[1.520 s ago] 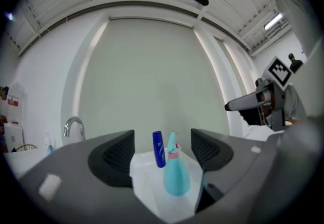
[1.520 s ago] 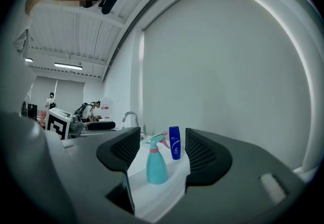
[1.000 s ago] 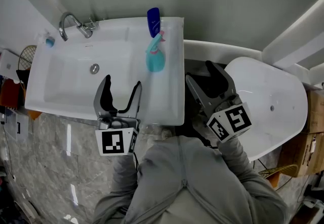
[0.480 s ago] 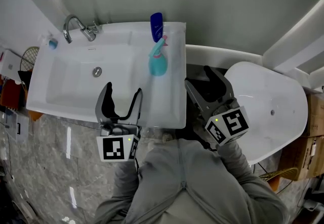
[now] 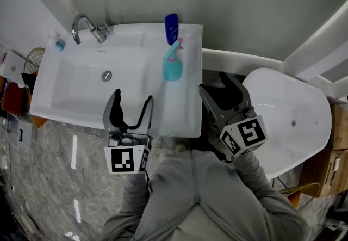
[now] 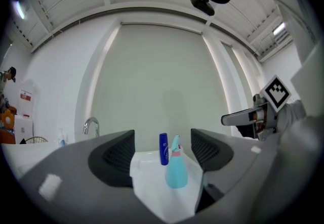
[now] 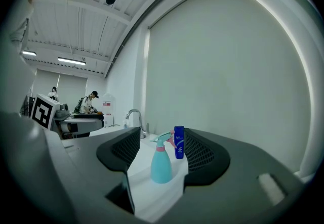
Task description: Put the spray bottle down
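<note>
Spray bottle [image 5: 172, 67] was seen standing upright on the flat right edge of the white sink [image 5: 187, 106], just in front of a dark blue bottle [image 5: 172, 28] by the wall. It was not touched by anything.

Over the last second almost nothing was changed. The bottle was found in the same spot on the sink edge, and only the view was shifted a little.

The left tongs [image 5: 131, 97] were held over the front of the sink, well apart from the bottle. Their jaws were spread wide, with nothing gripped between them. The right tongs [image 5: 216, 83] were held just off the right side of the sink, near the bottle but not touching it. They were also spread apart and empty. Both were kept in nearly the same places as before. The tap [image 5: 87, 26] was seen far off at the back left corner.

From this it could be judged that the bottle had already been put down and let go. The task looked done, with nothing left but for the tongs to be kept away.
</note>
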